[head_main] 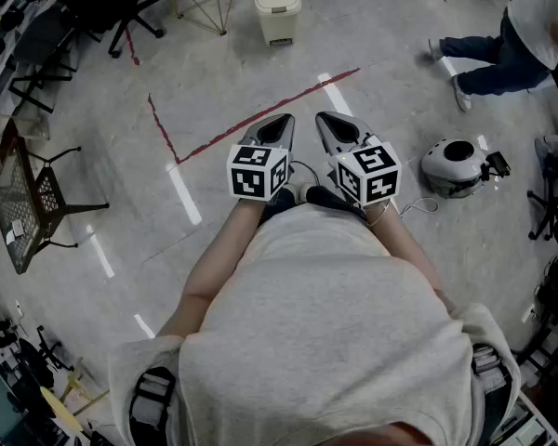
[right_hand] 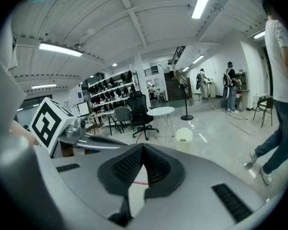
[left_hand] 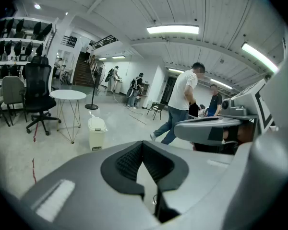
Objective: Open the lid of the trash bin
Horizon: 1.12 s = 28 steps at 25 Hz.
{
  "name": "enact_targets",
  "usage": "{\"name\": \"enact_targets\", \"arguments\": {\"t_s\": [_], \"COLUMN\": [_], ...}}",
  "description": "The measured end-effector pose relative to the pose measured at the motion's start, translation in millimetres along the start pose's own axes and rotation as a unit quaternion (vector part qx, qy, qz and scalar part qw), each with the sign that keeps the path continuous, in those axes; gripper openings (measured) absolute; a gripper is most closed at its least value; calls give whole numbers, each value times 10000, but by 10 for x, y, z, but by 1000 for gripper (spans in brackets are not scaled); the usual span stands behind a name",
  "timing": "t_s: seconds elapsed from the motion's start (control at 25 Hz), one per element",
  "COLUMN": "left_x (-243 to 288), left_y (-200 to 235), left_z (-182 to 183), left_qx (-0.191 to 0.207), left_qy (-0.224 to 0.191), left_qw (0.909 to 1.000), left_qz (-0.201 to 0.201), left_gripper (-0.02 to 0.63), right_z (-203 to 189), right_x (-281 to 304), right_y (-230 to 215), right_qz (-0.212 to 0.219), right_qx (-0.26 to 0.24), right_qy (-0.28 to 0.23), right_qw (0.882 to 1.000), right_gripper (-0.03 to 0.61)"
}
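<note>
The cream trash bin (head_main: 277, 7) stands on the floor well ahead of me with its lid down. It shows small in the left gripper view (left_hand: 97, 133) and in the right gripper view (right_hand: 184, 138). My left gripper (head_main: 283, 122) and right gripper (head_main: 326, 121) are held side by side at waist height, pointing toward the bin and far short of it. In its own view the left gripper (left_hand: 142, 145) has its ribbed pads meeting at the tip with nothing between them. The right gripper (right_hand: 143, 148) looks the same.
A round white table (left_hand: 68, 95) and a black office chair (left_hand: 38, 92) stand left of the bin. A red tape line (head_main: 260, 119) crosses the floor ahead. A grey domed device (head_main: 456, 165) lies right, a mesh chair (head_main: 23, 203) left. A person (head_main: 521, 35) walks at far right.
</note>
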<state>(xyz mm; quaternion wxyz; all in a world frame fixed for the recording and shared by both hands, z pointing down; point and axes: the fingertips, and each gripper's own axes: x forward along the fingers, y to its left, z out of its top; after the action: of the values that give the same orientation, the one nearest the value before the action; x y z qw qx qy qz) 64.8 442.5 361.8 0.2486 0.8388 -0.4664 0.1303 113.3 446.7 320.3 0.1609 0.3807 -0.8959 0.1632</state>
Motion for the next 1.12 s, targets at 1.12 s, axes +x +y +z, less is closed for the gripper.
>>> {"name": "enact_targets", "arguments": {"t_s": [1.12], "left_x": [91], "left_y": [-204], "left_z": [-42], "left_qx": [-194], "left_qy": [-77], "left_qw": [9995], "left_qz": [256], "left_gripper": [9], "right_z": [-36], "right_x": [-177], "right_y": [-177], "right_qz": [280], "right_qx": [47], "right_qy": [-87], "right_qw": [9996], "right_gripper": [7]}}
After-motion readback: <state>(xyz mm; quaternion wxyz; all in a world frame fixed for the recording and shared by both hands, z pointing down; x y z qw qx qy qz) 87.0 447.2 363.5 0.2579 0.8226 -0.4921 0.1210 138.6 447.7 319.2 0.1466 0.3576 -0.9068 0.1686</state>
